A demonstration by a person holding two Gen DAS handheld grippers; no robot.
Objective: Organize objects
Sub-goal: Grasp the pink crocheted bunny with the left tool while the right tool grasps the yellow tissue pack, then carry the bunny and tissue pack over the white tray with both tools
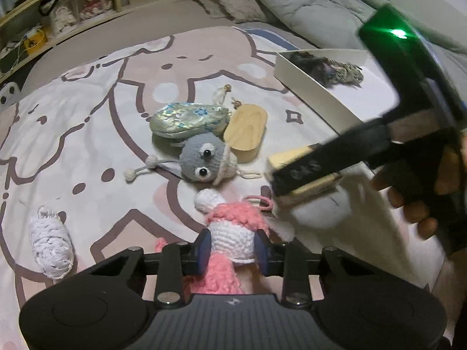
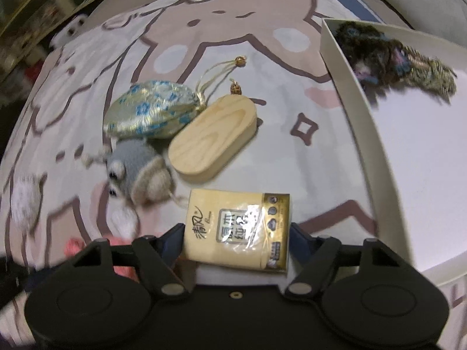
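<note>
My left gripper (image 1: 233, 249) is shut on a pink and white crochet toy (image 1: 230, 233) just above the bedspread. My right gripper (image 2: 236, 239) is shut on a yellow tissue pack (image 2: 238, 232); it shows in the left wrist view (image 1: 303, 175) held above the bed at the right. A grey crochet toy with big eyes (image 1: 204, 160) (image 2: 134, 172), a wooden oval box (image 1: 246, 131) (image 2: 213, 140) and a blue-flowered silk pouch (image 1: 186, 119) (image 2: 151, 113) lie together in the middle. A white cardboard box (image 2: 362, 122) (image 1: 315, 90) at the right holds a dark yarn toy (image 2: 388, 55) (image 1: 329, 67).
A white knitted toy (image 1: 51, 245) lies at the left on the bedspread (image 1: 87, 134). A grey quilt (image 1: 306, 3) is bunched at the far right. A wooden shelf (image 1: 58, 14) with dolls stands beyond the bed at the far left.
</note>
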